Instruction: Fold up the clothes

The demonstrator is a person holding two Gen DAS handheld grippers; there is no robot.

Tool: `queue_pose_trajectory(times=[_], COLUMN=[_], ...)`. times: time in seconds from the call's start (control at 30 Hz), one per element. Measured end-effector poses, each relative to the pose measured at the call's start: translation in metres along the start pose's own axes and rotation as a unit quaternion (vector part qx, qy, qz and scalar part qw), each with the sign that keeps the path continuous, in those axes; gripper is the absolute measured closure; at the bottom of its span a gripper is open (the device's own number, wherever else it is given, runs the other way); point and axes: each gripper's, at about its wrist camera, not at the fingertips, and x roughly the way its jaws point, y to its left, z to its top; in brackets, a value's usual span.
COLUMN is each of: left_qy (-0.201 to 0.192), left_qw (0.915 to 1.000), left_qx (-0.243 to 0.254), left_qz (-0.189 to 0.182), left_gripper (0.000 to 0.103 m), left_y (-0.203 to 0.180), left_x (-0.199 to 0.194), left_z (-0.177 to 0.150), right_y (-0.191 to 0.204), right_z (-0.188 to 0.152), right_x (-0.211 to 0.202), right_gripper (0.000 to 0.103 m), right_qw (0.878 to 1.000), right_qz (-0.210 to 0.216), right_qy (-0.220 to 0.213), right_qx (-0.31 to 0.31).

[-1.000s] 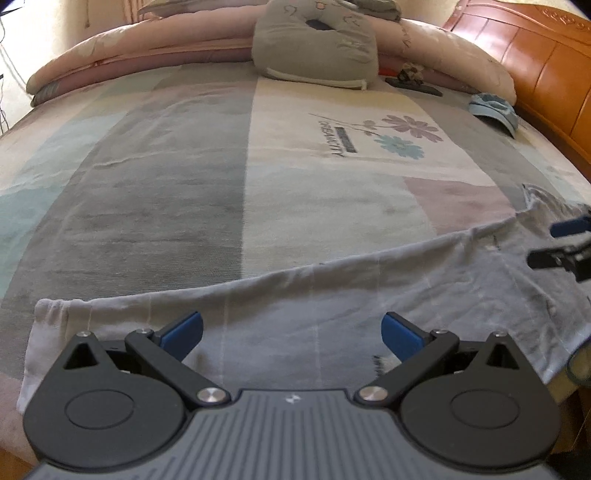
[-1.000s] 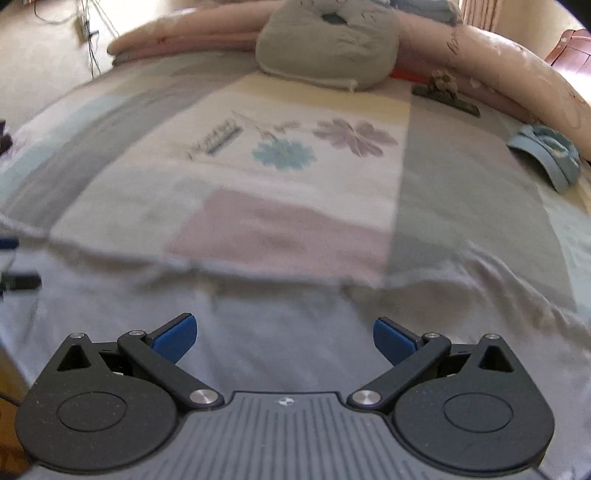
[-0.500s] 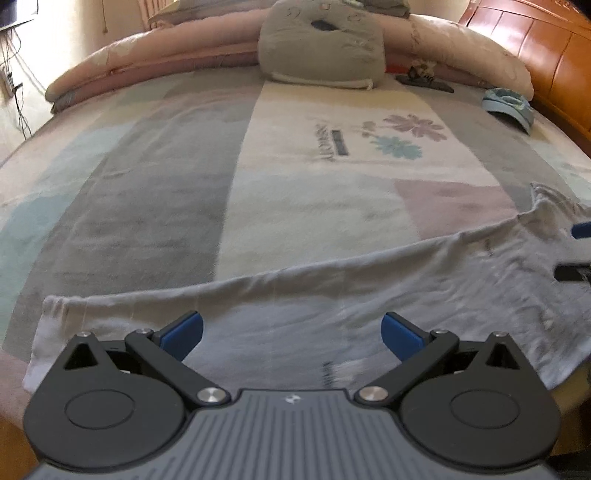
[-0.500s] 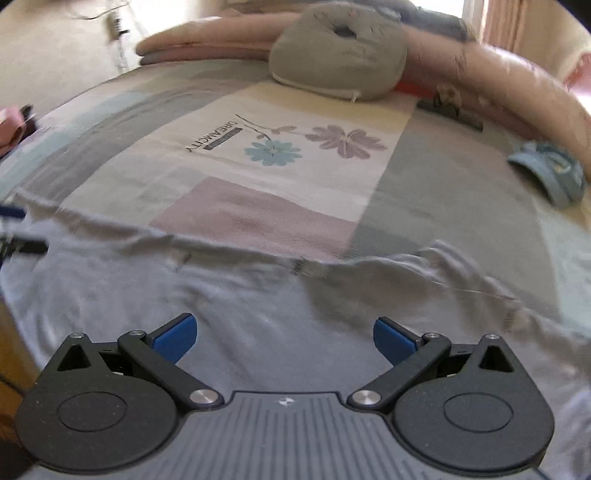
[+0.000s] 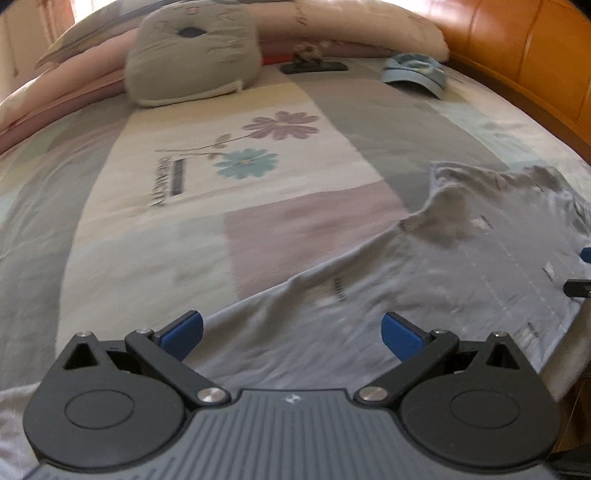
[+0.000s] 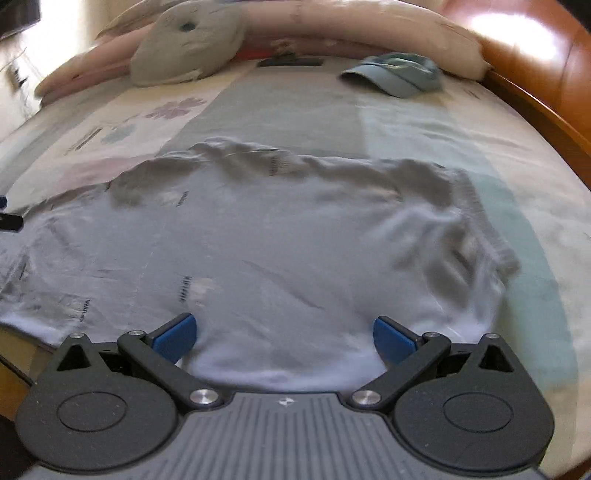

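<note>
We see a wide bed (image 5: 110, 229) covered by a soft woven spread in blocks of grey, cream, mauve and pale green, with two printed flowers and a line of writing too blurred to read. An orange wooden frame (image 6: 546, 74) with a glossy, padded-looking face curves along the right edge. A long pink quilt (image 6: 369, 26) is rolled against the far end, leaving the middle of the bed open.

The shirt (image 6: 288, 236), thin pale grey knit, lies spread near the front edge of the bed, its far hem rumpled into dark folds and its right side ribbed. Small vertical printed marks repeat over it; one seems to read "XIFUNA", though it is blurred. Its near edge hangs at the rim of the mattress, just in front of both tools.

A plump grey cushion (image 5: 192, 51) leans on the quilt. A light blue cap (image 6: 395, 74) sits near the frame, well apart from the shirt, and a dark flat item (image 5: 314, 66) lies beside the cushion.

Our left tongs (image 5: 291, 332) and right tongs (image 6: 282, 334), black with blue pads, both stand spread wide over the shirt, gripping nothing.
</note>
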Motion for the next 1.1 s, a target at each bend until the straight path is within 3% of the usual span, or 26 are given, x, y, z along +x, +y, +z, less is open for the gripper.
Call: queue_pose_trajectory(times=[0.2, 0.33, 0.43, 0.6, 0.87, 1.0, 1.1], left_qy=[0.0, 0.017, 0.038, 0.011, 0.027, 0.015, 0.007], left_qw=[0.9997, 0.9997, 0.999, 0.9982, 0.9963, 0.9967, 0.9958], left_qx=[0.024, 0.011, -0.015, -0.026, -0.048, -0.066, -0.09], left_qz=[-0.006, -0.01, -0.021, -0.052, -0.065, -0.045, -0.013], left_gripper=[0.001, 0.001, 0.001, 0.001, 0.001, 0.001, 0.001], left_y=[-0.025, -0.028, -0.025, -0.03, -0.019, 0.005, 0.031], left_x=[0.003, 0.004, 0.009, 0.001, -0.001, -0.015, -0.019], left_z=[0.007, -0.007, -0.019, -0.014, -0.04, -0.043, -0.043], right_y=[0.005, 0.016, 0.012, 0.017, 0.024, 0.029, 0.042], right_z=[0.017, 0.011, 0.002, 0.004, 0.007, 0.018, 0.031], right_x=[0.002, 0.014, 0.011, 0.012, 0.008, 0.004, -0.002], right_gripper=[0.0, 0.0, 0.0, 0.0, 0.0, 0.0, 0.0], right_qw=[0.999, 0.998, 0.998, 0.999, 0.999, 0.999, 0.999], right_qz=[0.024, 0.035, 0.04, 0.027, 0.002, -0.003, 0.005], right_qy=[-0.031, -0.01, -0.021, -0.021, -0.002, 0.008, -0.018], right_qx=[-0.02, -0.055, -0.048, -0.043, -0.039, -0.041, -0.05])
